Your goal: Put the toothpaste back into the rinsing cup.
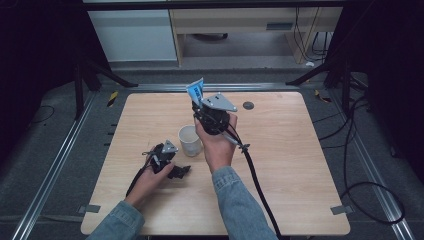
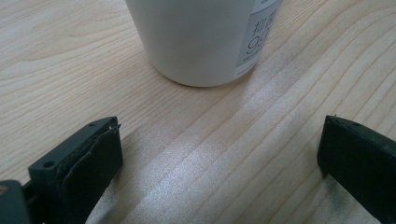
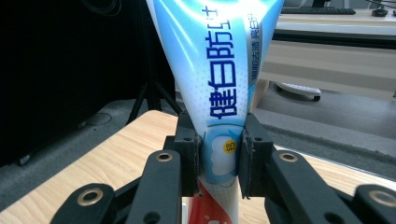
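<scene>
A white cup (image 1: 190, 140) stands upright near the middle of the wooden table (image 1: 280, 165). Low on the table to the cup's left, my left gripper (image 1: 181, 171) is open, its jaws wide apart with bare wood between them; the cup (image 2: 201, 37) rises just ahead of it, not between the jaws. My right gripper (image 1: 200, 102) is raised above the table behind the cup and is shut on a blue and white toothpaste tube (image 1: 195, 91). In the right gripper view the tube (image 3: 219, 79) stands upright, pinched at its narrow part between the pads (image 3: 192, 158).
A small dark round hole or cap (image 1: 248, 105) sits in the table's far right part. Black cables (image 1: 255, 175) trail from the right gripper across the table toward the front edge. Dark stands and a desk lie beyond the table.
</scene>
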The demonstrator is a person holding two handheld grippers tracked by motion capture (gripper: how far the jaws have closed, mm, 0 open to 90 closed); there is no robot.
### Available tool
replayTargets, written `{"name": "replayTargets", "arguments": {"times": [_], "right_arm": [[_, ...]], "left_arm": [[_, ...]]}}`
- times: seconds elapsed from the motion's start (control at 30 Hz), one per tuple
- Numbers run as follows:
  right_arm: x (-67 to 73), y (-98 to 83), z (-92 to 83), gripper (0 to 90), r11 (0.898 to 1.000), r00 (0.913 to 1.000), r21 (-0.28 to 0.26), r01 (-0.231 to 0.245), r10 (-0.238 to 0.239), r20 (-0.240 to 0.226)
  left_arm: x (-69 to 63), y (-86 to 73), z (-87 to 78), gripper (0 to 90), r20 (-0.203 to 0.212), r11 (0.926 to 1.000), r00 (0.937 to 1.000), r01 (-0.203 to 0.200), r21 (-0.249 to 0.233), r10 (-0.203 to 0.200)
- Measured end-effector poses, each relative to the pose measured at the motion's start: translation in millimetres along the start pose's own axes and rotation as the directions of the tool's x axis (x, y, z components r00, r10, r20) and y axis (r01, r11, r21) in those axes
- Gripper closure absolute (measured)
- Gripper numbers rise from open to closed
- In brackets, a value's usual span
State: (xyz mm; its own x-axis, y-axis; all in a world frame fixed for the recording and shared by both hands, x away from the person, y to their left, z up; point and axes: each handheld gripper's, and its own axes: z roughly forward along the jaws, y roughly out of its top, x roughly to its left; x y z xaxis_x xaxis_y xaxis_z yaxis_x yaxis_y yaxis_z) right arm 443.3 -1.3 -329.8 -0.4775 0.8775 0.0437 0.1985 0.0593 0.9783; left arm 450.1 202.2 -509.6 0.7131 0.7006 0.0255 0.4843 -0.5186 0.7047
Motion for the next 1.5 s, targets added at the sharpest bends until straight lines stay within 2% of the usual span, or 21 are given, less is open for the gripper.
{"name": "replayTargets", "arguments": {"times": [0.33,0.4,0.47,0.87,1.27,1.5], "right_arm": [[11.0,-4.9,15.7,72.9,0.999,0.9999,-0.044,-0.015,0.015,-0.001],[11.1,-6.0,16.7,72.9,0.999,0.9999,-0.049,-0.014,0.014,0.001],[11.6,-8.3,18.6,72.9,0.997,0.9994,-0.069,-0.034,0.034,-0.001],[11.6,-13.5,25.2,72.9,0.994,0.9993,-0.104,-0.037,0.038,0.002],[14.9,-28.5,32.4,72.8,0.995,0.9985,-0.082,-0.055,0.054,-0.007],[14.0,-47.7,37.1,72.7,0.996,0.9971,-0.055,-0.076,0.076,-0.006]], "left_arm": [[-0.2,-0.1,0.3,0.0,0.002,1.0,1.0,0.003,-0.002,-0.003],[-0.3,-0.1,0.3,0.0,0.003,1.0,1.0,0.003,-0.003,-0.003],[-0.2,-0.1,0.3,0.0,0.002,1.0,1.0,0.003,-0.003,-0.003],[-0.7,-0.2,0.5,0.0,0.001,0.9999,1.0,0.009,-0.007,-0.009],[-0.2,0.0,0.5,0.0,-0.001,1.0,1.0,0.004,-0.006,-0.004],[-0.6,-0.2,0.7,0.0,-0.004,0.9999,1.0,0.007,-0.01,-0.007]]}}
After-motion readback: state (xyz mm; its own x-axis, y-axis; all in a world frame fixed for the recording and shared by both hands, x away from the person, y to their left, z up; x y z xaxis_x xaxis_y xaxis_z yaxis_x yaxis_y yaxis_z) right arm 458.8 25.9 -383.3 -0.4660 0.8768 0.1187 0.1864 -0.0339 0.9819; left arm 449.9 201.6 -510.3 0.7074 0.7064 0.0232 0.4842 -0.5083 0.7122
